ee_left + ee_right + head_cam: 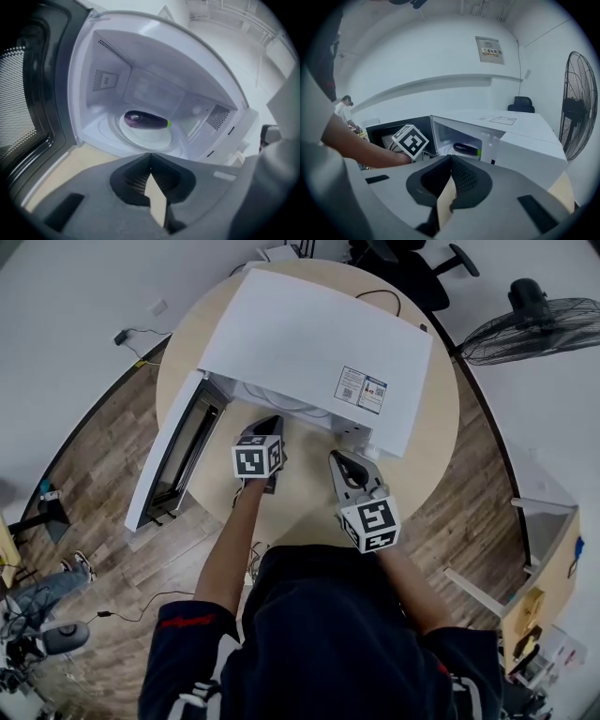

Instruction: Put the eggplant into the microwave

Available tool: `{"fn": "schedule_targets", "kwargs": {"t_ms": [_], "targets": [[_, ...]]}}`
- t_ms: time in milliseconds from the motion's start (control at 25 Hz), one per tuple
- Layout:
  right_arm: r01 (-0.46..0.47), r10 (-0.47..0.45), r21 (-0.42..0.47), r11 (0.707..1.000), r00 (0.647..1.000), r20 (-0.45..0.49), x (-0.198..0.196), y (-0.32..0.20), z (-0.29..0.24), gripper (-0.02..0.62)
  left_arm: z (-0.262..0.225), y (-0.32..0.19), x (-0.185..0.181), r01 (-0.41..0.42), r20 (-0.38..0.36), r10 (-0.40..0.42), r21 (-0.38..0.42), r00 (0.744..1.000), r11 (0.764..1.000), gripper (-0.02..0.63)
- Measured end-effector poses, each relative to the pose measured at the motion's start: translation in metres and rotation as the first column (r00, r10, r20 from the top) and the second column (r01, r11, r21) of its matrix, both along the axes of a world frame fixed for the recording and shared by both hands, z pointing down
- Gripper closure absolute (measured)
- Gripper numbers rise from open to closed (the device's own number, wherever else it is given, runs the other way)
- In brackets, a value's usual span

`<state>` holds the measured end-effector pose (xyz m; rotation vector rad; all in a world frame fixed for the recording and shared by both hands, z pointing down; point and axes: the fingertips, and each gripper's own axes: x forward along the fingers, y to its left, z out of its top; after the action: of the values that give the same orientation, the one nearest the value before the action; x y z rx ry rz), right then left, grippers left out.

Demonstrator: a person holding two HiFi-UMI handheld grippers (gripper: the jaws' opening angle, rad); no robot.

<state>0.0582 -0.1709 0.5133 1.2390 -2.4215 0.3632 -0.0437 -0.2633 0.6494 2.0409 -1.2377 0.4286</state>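
A dark purple eggplant [145, 120] with a green stem end lies on the round turntable inside the white microwave [319, 343]; the right gripper view also shows the eggplant [466, 149] through the opening. The microwave door [173, 451] hangs open to the left. My left gripper [269, 425] is shut and empty, held just outside the oven's opening and pointing at the eggplant. Beside it, my right gripper [342, 462] is shut too, with nothing in it, in front of the microwave's control side. In the left gripper view the left gripper's [150, 157] jaws meet tip to tip.
The microwave stands on a round wooden table [427, 460]. A standing fan [534, 324] and an office chair [412, 263] are beyond the table. A cabinet [544, 559] stands at the right. Cables lie on the wood floor [103, 474] at the left.
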Motion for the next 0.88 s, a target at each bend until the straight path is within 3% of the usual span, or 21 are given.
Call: {"fn": "schedule_targets", "kwargs": {"t_ms": [600, 880], "targets": [[0.01, -0.013, 0.121, 0.993, 0.999, 0.029, -0.002, 0.007, -0.049, 0.584, -0.087, 0.06, -0.024, -0.019, 0.046, 0.01, 0.194, 0.999, 0.981, 0.589], [0.002, -0.012, 0.18, 0.984, 0.998, 0.054, -0.004, 0.009, -0.076, 0.584, -0.142, 0.093, -0.03, -0.005, 0.024, -0.002, 0.299, 1.0, 0.954, 0.589]]}}
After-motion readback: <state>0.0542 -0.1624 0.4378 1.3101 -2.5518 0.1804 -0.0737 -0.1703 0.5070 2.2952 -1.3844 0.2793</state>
